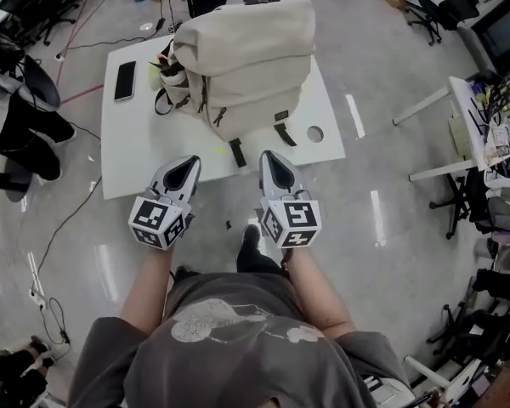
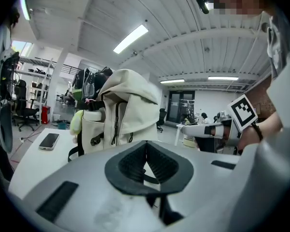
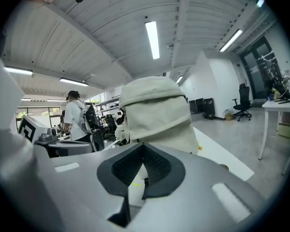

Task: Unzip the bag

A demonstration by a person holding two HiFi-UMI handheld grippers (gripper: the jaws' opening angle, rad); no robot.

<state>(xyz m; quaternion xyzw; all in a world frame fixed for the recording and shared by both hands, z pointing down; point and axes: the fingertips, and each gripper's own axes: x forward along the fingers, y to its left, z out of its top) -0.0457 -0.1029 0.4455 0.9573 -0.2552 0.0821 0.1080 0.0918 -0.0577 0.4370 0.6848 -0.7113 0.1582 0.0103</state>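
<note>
Left gripper (image 1: 179, 177) and right gripper (image 1: 274, 170) side by side (jaws closed, empty).

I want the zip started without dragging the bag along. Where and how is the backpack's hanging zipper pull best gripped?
Probably pinch the dark zipper pull low on its dangling tab, coming from the person's side of the backpack: it hangs free of the fabric there, so jaws can close across it. The left gripper sits nearer, jaws shut.
</note>
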